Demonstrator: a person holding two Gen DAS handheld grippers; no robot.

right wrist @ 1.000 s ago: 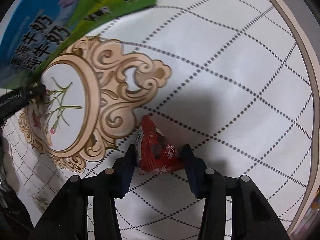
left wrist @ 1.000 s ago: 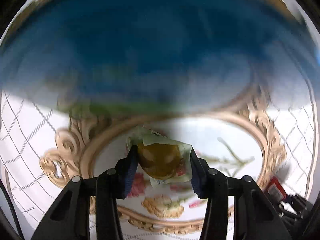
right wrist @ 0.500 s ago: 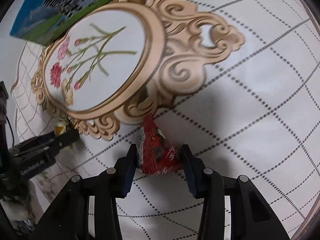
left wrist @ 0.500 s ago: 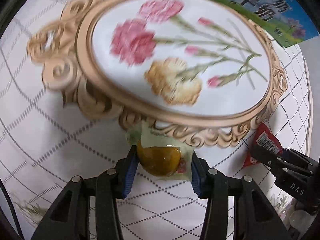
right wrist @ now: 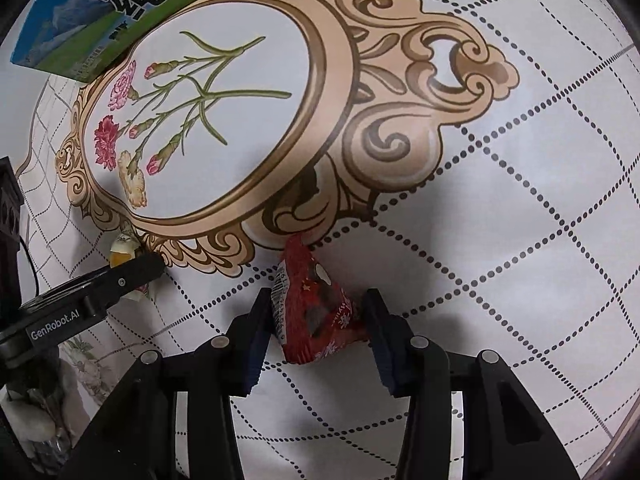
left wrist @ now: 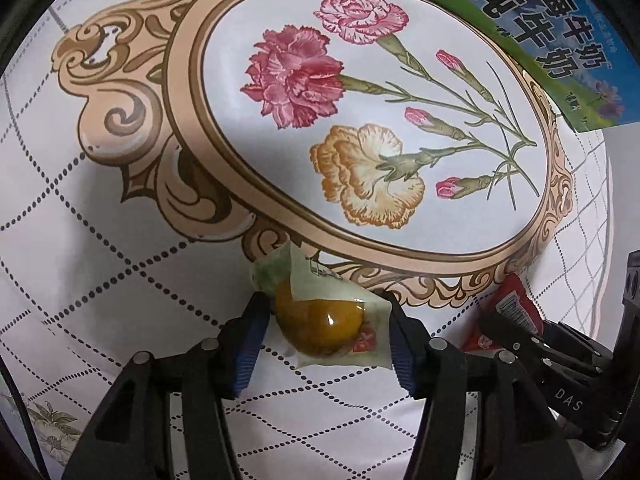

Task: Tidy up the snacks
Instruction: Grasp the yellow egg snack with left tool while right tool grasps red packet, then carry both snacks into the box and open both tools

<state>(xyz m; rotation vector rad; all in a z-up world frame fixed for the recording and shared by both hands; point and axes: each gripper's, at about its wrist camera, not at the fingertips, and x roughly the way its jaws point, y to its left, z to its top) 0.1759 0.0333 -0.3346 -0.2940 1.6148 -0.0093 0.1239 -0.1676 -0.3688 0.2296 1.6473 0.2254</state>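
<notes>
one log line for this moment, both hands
left tongs: shut on yellow snack pack | right tongs: shut on red snack pack | both above tablecloth | milk box behind

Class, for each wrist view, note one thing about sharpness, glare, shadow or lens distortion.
Left wrist view: sharp; a glare spot on the yellow snack in the left tool. Right wrist view: sharp; the tablecloth grid bows with fisheye distortion; shadow beside the red snack.

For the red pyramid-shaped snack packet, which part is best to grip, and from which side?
Grip the red snack packet across its wide puffed base, fingers closing from its left and right, as the right gripper does now. The top narrows to a thin crimped tip that would likely slip or tear; the base gives the pads more body to press.
</notes>
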